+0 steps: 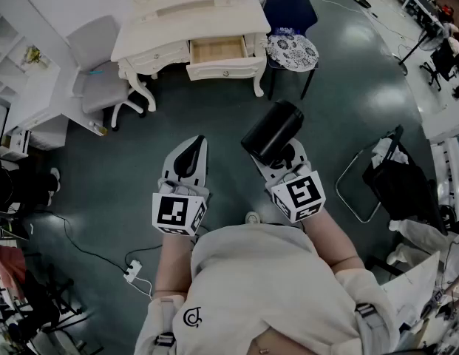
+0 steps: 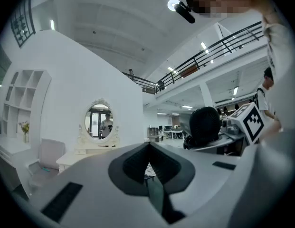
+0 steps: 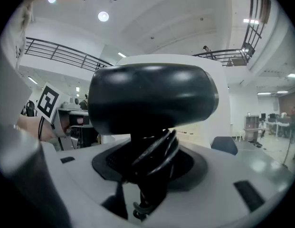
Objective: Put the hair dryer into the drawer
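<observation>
A black hair dryer [image 1: 272, 129] stands upright in my right gripper [image 1: 279, 156], which is shut on its handle. In the right gripper view the dryer's barrel [image 3: 152, 99] fills the middle, and its handle with the coiled cord sits between the jaws of the right gripper [image 3: 152, 175]. My left gripper [image 1: 194, 145] is held beside it at the left, shut with nothing in it. The left gripper [image 2: 148, 148] looks level toward the dresser, with the hair dryer [image 2: 204, 125] at its right. The open wooden drawer [image 1: 218, 49] of the white dresser [image 1: 151, 32] lies well ahead of both grippers.
A grey chair [image 1: 102, 80] stands left of the dresser. A blue chair with a patterned cushion [image 1: 292, 50] stands at its right. A folding rack with a dark bag [image 1: 395, 180] is at the right. A power strip and cable [image 1: 133, 271] lie on the floor.
</observation>
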### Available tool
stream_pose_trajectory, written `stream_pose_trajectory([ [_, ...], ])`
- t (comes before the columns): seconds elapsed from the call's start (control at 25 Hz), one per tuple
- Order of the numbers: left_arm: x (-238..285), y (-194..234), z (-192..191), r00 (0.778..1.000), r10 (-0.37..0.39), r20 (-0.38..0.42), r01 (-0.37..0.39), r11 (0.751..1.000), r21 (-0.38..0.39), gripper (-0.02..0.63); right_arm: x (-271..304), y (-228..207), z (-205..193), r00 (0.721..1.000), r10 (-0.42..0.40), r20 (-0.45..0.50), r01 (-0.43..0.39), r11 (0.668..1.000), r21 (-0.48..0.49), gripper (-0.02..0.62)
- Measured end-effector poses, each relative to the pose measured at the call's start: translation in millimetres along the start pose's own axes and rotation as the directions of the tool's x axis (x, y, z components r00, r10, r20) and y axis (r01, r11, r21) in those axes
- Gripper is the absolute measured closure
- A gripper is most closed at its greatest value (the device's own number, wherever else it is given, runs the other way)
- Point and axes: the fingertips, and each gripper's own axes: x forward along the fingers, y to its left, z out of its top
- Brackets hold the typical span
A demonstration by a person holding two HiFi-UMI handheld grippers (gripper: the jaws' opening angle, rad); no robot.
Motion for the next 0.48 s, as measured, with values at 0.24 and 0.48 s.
stream_pose_trajectory([
  [0.24,7,2,-2,1.0,-0.004,0.0,0.004,1.0,0.007,0.592,7,-3,-2,1.0,0.016,0.005,-0.016,1.0,0.01,0.379],
  [0.48,15,3,-4,1.0,0.004,-0.006,-0.004,1.0,0.006,0.592,11,-13,-4,1.0,0.017,0.001,-0.017,0.999,0.028,0.377],
])
